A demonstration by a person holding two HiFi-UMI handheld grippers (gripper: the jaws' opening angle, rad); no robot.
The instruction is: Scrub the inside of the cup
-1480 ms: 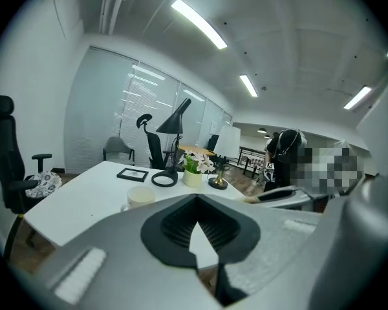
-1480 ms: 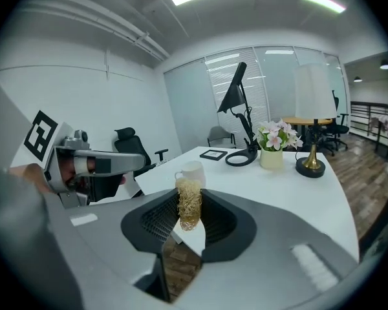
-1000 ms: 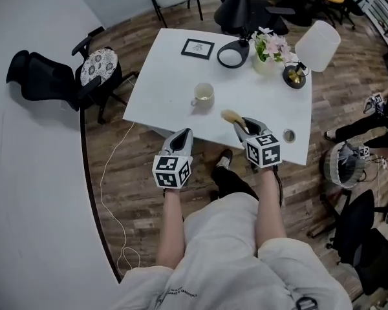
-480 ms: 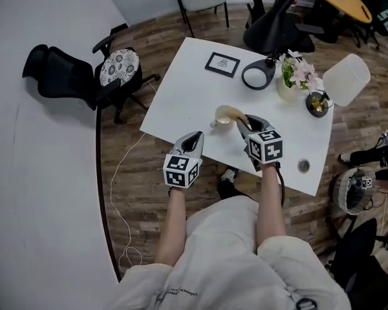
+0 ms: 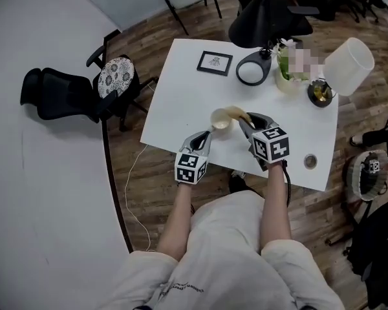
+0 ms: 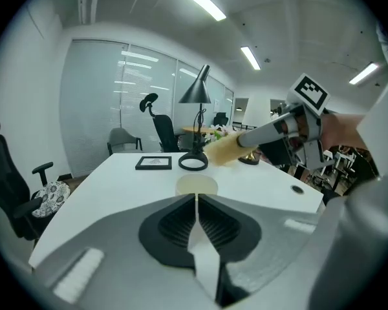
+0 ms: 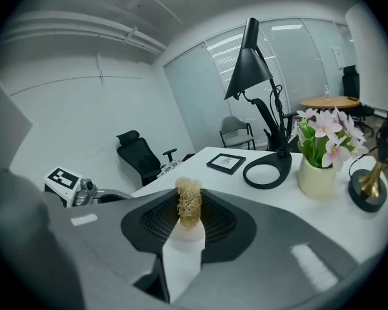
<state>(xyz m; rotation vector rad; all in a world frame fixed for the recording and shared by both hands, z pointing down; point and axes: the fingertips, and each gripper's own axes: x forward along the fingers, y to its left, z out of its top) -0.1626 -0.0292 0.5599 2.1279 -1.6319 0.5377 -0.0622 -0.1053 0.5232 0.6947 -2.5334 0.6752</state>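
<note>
We work at a white bench (image 5: 181,89). The cup (image 5: 220,119) stands upright on it, near its near edge and between our two tools. The right hand-held gripper (image 5: 249,123) is clamped on the handle of a brush (image 5: 235,113). The brush's long axis runs leftward from those jaws, and its straw-coloured bristle head sits over the cup's right rim, raised rather than down inside as far as we can judge. The left hand-held gripper (image 5: 205,139) has its jaws together and empty, with the cup (image 6: 197,185) just beyond its tips on the far side. We judge the left is nearer for steadying the cup, while the right need only tip the bristles down. The cup is small, pale cream and open-mouthed.
</note>
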